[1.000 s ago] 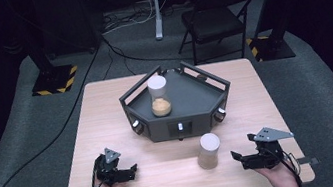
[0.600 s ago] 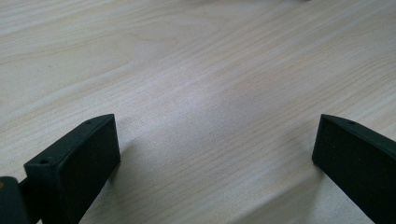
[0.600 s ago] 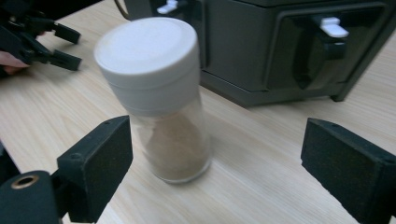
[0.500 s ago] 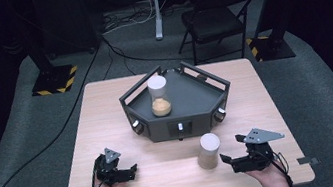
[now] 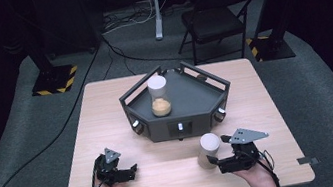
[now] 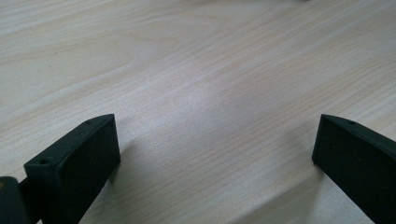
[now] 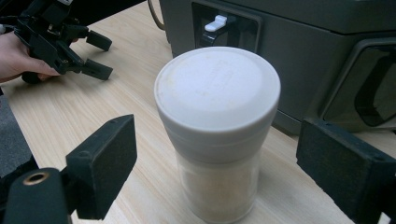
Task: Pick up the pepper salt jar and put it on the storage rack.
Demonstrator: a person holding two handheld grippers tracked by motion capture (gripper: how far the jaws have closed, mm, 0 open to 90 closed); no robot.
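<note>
**Jar stood between the right gripper's pads, not yet pinched**

Jar (image 7: pixel 217 135) with a white lid is seen standing upright on the wooden table (image 5: pixel 107 113), near the front edge and just in front of the dark grey tray (image 5: pixel 193 114). In the right gripper view it is framed by the 2 black pads (image 7: pixel 105 168) of the right gripper (image 5: pixel 219 164), 1 on each side, and a clear gap is left between each pad and the jar's wall. The jaws have just been closing, with the jar between them, but no pressure on it is seen; they are held spread. Pale, sandy contents are visible through the jar's clear lower part.

A 2nd jar (image 5: pixel 159 96), also white-lidded and partly filled with orange-brown grains, is stood upright inside the tray, toward its back left.

The left gripper (image 5: pixel 125 173) is held low over the table at the front left, well apart from both jars. In the left gripper view its 2 jaws are spread wide with bare wood between them, and nothing is gripped.
</note>
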